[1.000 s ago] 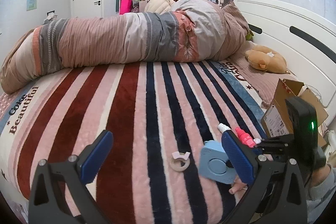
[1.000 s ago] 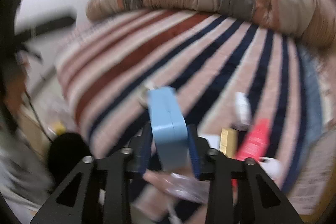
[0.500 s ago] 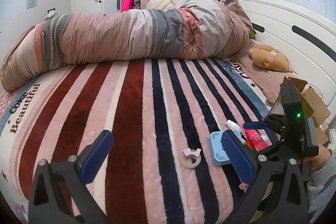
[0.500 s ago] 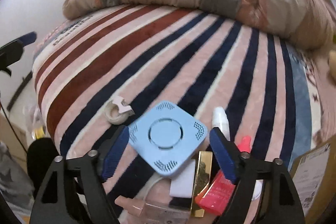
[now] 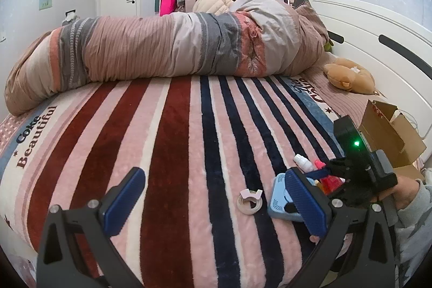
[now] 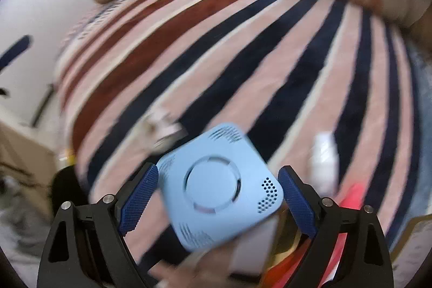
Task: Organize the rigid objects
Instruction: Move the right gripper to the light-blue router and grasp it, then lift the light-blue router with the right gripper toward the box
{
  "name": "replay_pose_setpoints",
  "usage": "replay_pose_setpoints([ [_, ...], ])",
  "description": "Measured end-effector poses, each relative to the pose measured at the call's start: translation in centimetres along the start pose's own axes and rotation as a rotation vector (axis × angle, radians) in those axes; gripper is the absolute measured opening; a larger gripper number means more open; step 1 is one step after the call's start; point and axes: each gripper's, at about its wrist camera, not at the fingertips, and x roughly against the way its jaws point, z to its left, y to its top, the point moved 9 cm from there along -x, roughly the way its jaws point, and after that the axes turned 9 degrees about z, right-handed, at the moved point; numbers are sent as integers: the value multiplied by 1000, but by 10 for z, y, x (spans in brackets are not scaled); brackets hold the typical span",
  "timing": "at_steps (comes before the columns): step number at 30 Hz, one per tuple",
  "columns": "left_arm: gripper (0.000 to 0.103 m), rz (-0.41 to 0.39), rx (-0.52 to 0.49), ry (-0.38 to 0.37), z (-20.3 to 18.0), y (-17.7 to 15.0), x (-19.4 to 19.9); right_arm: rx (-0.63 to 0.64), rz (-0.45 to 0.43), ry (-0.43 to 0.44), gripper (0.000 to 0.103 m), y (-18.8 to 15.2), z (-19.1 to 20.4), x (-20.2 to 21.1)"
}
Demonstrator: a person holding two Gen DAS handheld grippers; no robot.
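Left gripper [image 5: 216, 204]: black triangular frames, silver screws, ribbed blue pads. Right gripper [image 6: 217, 197]: identical black frames and blue textured pads, with a green indicator light on its housing. Grey sleeve [image 5: 413, 209] covers the person's wrist.

Blue device [image 5: 278, 200]: part hidden behind left gripper finger [image 5: 305, 203]. Tape ring [image 6: 159, 130], white bottle [image 6: 324, 161]: motion-blurred, detail unreadable.
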Motion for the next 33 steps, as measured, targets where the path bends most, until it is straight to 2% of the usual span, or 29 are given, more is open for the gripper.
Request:
replay_pose_setpoints([
  [5, 102, 7, -11, 8, -7, -2, 1, 58, -4, -51, 90, -11, 11, 4],
  [9, 102, 12, -12, 14, -8, -3, 2, 118, -44, -137, 90, -10, 19, 0],
  [17, 102, 29, -6, 15, -7, -7, -1, 94, -35, -179, 90, -4, 14, -12],
  [23, 102, 42, -9, 7, -9, -9, -4, 91, -19, -227, 86, -3, 14, -14],
  [29, 102, 61, -10, -27, -11, -10, -8, 79, -105, -258, 84, -1, 19, 3],
  [33, 102, 76, -15, -93, -19, -9, -11, 98, -182, -250, 83, 0, 29, 26],
])
